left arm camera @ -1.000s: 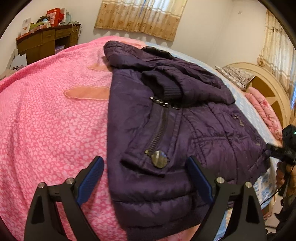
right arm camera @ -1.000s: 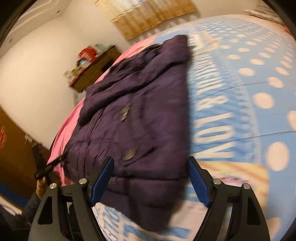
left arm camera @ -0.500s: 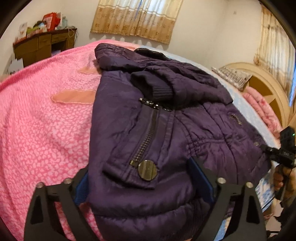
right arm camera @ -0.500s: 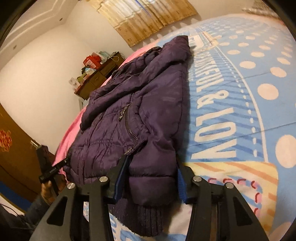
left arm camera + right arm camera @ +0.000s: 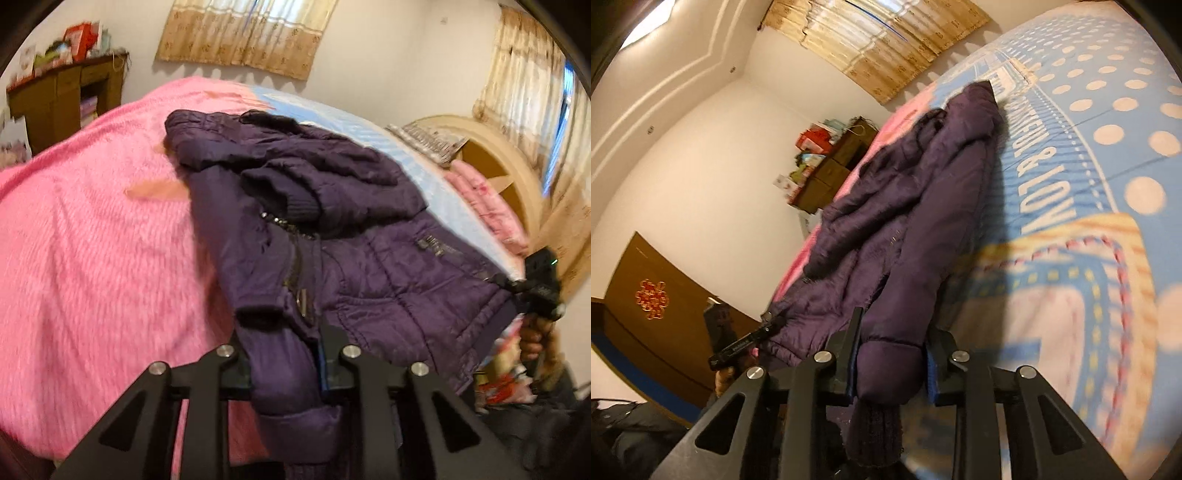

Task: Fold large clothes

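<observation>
My left gripper (image 5: 284,363) and right gripper (image 5: 890,363) have just been closing — both pinch the purple jacket (image 5: 332,229) hem at six o'clock, over the pink blanket (image 5: 92,240).

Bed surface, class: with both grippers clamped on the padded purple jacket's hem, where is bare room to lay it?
Bare: the fluffy pink blanket, from the padded purple jacket across to the brown wooden desk; also the blue dotted sheet beside the jacket's other edge. Crowded: the headboard end, with a folded pink quilt. The left gripper and right gripper have just closed on the hem.
</observation>
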A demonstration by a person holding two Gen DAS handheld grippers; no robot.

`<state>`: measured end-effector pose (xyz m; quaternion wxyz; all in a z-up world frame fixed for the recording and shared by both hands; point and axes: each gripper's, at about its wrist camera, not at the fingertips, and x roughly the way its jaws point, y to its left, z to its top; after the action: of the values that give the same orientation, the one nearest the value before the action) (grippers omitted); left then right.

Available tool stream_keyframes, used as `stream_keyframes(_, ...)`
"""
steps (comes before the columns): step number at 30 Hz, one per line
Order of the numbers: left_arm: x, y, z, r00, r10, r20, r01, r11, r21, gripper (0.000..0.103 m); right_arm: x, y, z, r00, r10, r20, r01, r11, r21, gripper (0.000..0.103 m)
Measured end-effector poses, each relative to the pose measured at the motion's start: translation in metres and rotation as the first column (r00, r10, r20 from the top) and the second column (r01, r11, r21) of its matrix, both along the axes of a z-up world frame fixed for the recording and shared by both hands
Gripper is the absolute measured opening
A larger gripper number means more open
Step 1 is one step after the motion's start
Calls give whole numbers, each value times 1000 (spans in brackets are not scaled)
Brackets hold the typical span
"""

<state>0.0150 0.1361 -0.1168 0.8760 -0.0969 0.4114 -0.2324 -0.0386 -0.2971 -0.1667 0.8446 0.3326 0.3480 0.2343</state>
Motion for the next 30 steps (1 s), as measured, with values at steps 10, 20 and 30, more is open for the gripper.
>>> stream_keyframes(10,-9,25,71,999,-17,-48,3,963,-271,23,-25,8,79,982,-22,189,7,997,78,25)
stream_keyframes(20,115,26,90,989,23,-149,-80,917,-392,23,100,-22,115,979,-125,161,93,976,195,24)
stream_keyframes(30,271,15,22,906,85,-414,-246,903,-352,22,264,-51,70,973,-222,-68,230,960,159,24)
